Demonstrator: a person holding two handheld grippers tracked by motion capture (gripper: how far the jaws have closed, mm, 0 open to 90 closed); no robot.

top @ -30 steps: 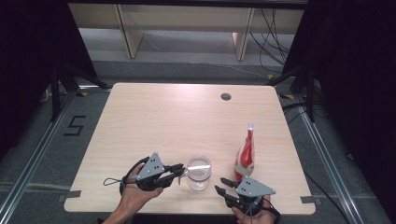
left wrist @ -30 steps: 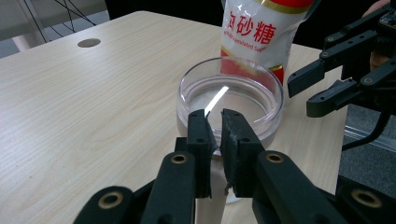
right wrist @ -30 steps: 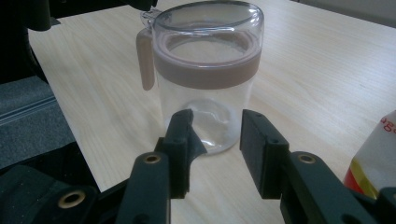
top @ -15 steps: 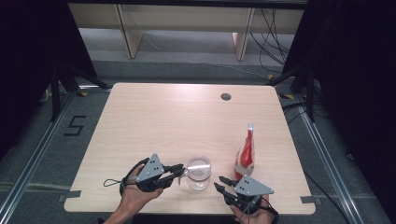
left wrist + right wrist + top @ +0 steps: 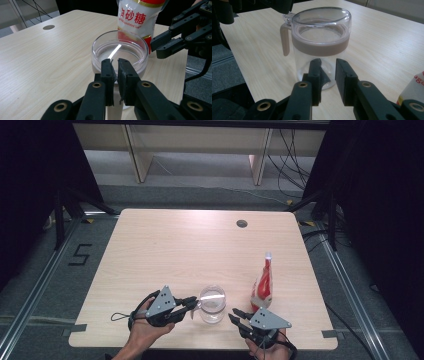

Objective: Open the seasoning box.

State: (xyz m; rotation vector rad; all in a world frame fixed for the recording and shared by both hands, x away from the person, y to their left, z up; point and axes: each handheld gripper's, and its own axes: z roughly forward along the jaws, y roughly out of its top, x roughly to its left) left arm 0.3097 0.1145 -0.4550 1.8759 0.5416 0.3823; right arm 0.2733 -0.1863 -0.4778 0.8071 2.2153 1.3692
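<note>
left gripper [image 5: 192, 303]: I pinch the glass jar [image 5: 212, 304] by its handle [image 5: 284, 40]; keep steady.
right gripper [image 5: 234, 314]: my jaws, nearly together after closing, hold nothing near the sugar bag [image 5: 263, 285].

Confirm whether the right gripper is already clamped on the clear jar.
No: the right gripper points at the clear jar, its jaws apart and short of the glass.

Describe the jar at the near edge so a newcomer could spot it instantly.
On the wooden table, look to the near edge, between the two grippers. The clear jar stands left of the red-and-white sugar bag; its brown band and handle set it apart.
</note>
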